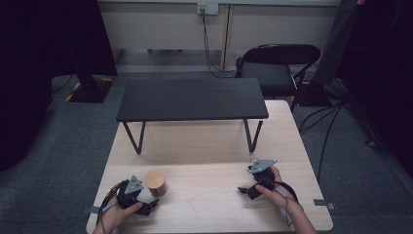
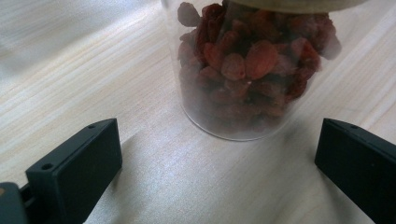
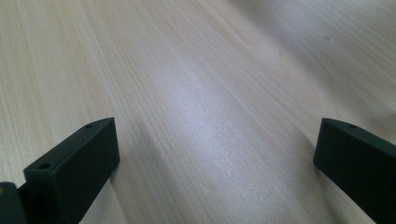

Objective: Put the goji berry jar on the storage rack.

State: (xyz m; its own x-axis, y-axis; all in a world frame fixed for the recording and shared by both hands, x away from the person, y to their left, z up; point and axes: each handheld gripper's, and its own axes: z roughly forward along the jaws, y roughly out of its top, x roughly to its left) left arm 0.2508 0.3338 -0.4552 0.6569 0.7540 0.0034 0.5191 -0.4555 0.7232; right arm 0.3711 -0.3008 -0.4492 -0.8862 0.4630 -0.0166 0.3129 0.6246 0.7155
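While standing at twelve o'clock of the left gripper (image 2: 219,168), clear jar (image 2: 252,70) of dried red fruit untouched, jaws gaping wide, right gripper (image 3: 217,168) hovering over bare wooden table (image 3: 196,93), jaws also gaping wide.

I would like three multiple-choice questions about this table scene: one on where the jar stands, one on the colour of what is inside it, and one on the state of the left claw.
1. Where does the jar stand?
A. On the black shelf
B. On the wooden table, just beside the left claw
C. On the chair

2. What colour is the dried fruit in the jar?
A. Red
B. Green
C. White

3. How is the left claw?
A. Shut on the jar
B. Shut with nothing in it
C. Open, the jar ahead of its jaws

Answers:
1. B, since the high view shows the jar on the light wooden table next to the left claw.
2. A, since the left gripper view shows reddish pieces through the clear wall.
3. C, since the two jaws stand wide apart and touch nothing.
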